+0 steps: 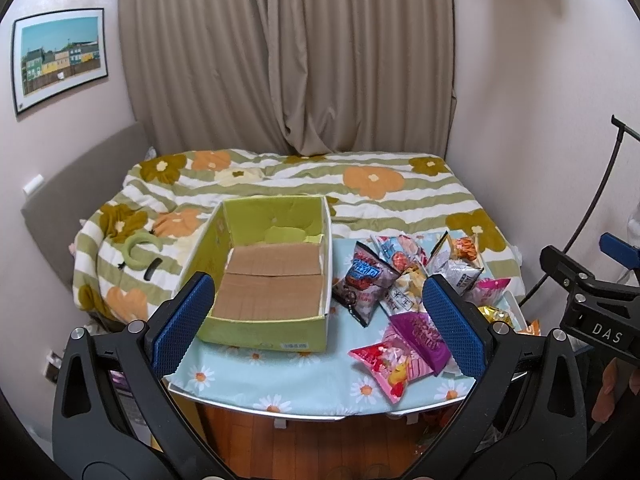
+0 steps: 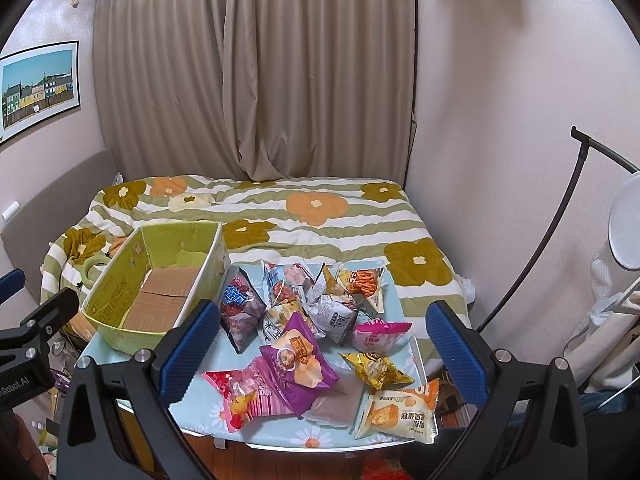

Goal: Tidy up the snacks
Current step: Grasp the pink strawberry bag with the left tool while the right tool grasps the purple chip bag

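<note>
A green cardboard box [image 1: 264, 320] [image 2: 120, 332] with a bare brown bottom stands open on the left of a small table [image 1: 224, 380] [image 2: 328, 438] with a daisy cloth. Several snack packets lie in a pile to its right: a purple one [image 2: 298, 366] [image 1: 420, 336], a pink one [image 2: 244, 396] [image 1: 384, 360], a gold one [image 2: 376, 368], an orange-and-white one [image 2: 400, 412], a dark blue one [image 1: 362, 284] [image 2: 240, 308]. My left gripper [image 1: 320, 324] is open in front of the box. My right gripper [image 2: 320, 352] is open above the pile, holding nothing.
A bed with a flowered striped quilt [image 1: 360, 184] [image 2: 320, 208] lies right behind the table. Beige curtains [image 1: 288, 52] hang behind it. A black curved stand [image 2: 560, 240] and a white lamp head [image 2: 626, 224] are at the right. Wooden floor [image 1: 340, 448] shows below the table edge.
</note>
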`<state>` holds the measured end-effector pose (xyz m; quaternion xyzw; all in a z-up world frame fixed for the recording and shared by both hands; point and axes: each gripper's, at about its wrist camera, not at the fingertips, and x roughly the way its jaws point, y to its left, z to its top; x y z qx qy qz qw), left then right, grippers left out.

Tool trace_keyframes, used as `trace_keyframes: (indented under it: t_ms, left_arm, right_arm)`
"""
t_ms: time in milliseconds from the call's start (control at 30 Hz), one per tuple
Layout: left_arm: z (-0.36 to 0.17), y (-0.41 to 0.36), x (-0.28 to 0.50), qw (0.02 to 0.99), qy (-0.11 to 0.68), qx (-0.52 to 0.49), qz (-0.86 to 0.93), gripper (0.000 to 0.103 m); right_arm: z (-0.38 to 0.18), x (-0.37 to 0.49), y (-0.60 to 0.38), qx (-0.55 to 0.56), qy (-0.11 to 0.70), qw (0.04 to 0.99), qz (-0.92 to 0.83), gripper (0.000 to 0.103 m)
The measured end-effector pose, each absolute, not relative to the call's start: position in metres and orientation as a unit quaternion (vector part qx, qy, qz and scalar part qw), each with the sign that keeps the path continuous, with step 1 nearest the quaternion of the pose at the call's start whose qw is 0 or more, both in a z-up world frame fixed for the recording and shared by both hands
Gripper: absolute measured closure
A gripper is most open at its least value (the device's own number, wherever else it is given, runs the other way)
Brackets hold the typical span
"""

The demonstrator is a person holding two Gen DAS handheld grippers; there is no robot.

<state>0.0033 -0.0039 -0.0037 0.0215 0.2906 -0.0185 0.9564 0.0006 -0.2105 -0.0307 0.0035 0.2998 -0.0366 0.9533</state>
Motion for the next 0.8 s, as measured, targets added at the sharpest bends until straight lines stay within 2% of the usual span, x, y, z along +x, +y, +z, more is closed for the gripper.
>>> trace_keyframes:
  t_ms: [333, 500, 800]
  left_arm:
    - [-0.011, -0.004, 0.039, 0.936, 0.338, 0.052, -0.083, 0.000]
    - [-0.055, -0.012, 0.064, 0.906, 0.398, 0.065, -0.128, 0.000]
    - [-0.149, -0.026, 0.094, 0.854, 0.499, 0.022, -0.143, 0.000]
  right_arm:
    - [-0.021, 0.008, -0.229, 0.010, 0.311, 0.949, -0.052, 0.000]
    - [-0.047, 0.015, -0.238, 0.022, 0.341, 0.938, -0.062, 0.000]
    - [-0.113, 0.038, -0.251, 0.031, 0.398, 0.917, -0.024, 0.000]
